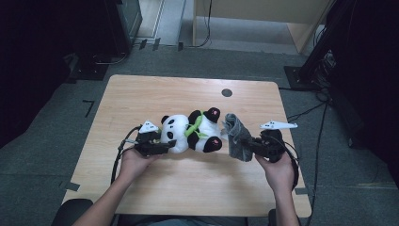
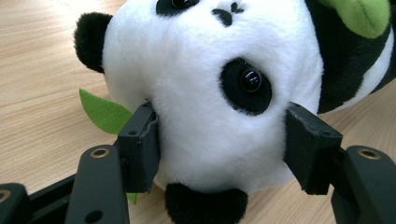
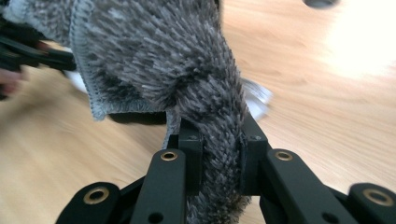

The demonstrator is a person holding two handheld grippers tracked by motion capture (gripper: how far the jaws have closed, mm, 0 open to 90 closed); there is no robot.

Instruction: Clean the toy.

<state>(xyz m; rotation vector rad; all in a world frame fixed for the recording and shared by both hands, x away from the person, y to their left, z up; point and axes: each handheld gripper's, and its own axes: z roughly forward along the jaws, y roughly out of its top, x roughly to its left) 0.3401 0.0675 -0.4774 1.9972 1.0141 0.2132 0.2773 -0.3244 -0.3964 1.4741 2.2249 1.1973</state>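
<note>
Panda plush (image 1: 190, 133) lies on its back mid-table on the wooden table (image 1: 188, 183), head toward the person's left, feet toward the grey cloth. Left gripper (image 1: 165, 146) has its jaws clamped on either side of the panda's white head, pads pressing into the fur; a green felt leaf (image 2: 103, 112) pokes out beside one jaw. Right gripper (image 1: 248, 145) is pinched tight on a bunched grey shaggy cloth (image 1: 236, 136), which is lifted just right of the panda's feet.

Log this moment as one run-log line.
left gripper: shut on black-and-white plush panda toy, at its head | right gripper: shut on grey shaggy cloth, beside panda's feet | wooden table: panda lying on it
</note>
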